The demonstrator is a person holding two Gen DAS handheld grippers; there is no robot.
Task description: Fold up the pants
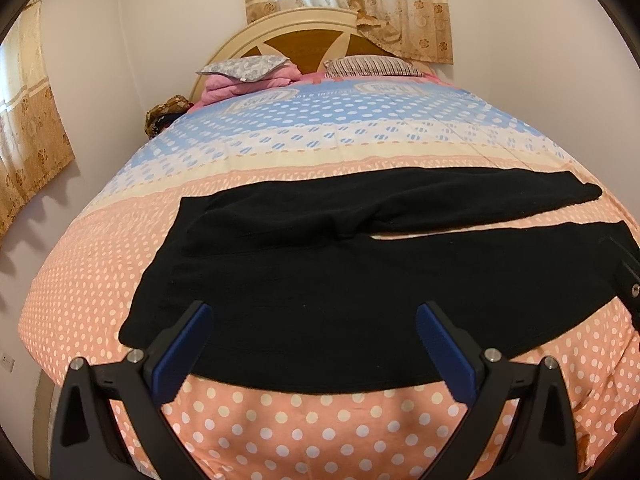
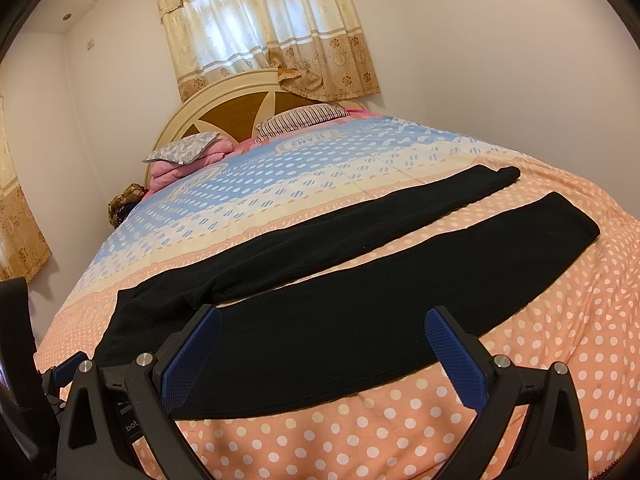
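Observation:
Black pants [image 1: 320, 280] lie flat across the near part of the bed, waist to the left, both legs stretched to the right with a narrow gap between them. They also show in the right wrist view [image 2: 340, 312]. My left gripper [image 1: 314, 316] is open and empty, just above the near edge of the pants near the waist. My right gripper [image 2: 324, 320] is open and empty, just above the near leg's near edge. The left gripper's finger shows at the left edge of the right wrist view [image 2: 68, 368].
The pants rest on a polka-dot bedspread [image 1: 280, 420], orange near me and blue farther away. Pillows [image 1: 248, 66] and a pink blanket lie by the wooden headboard [image 1: 312, 44]. Curtains hang behind. A wall stands to the left of the bed.

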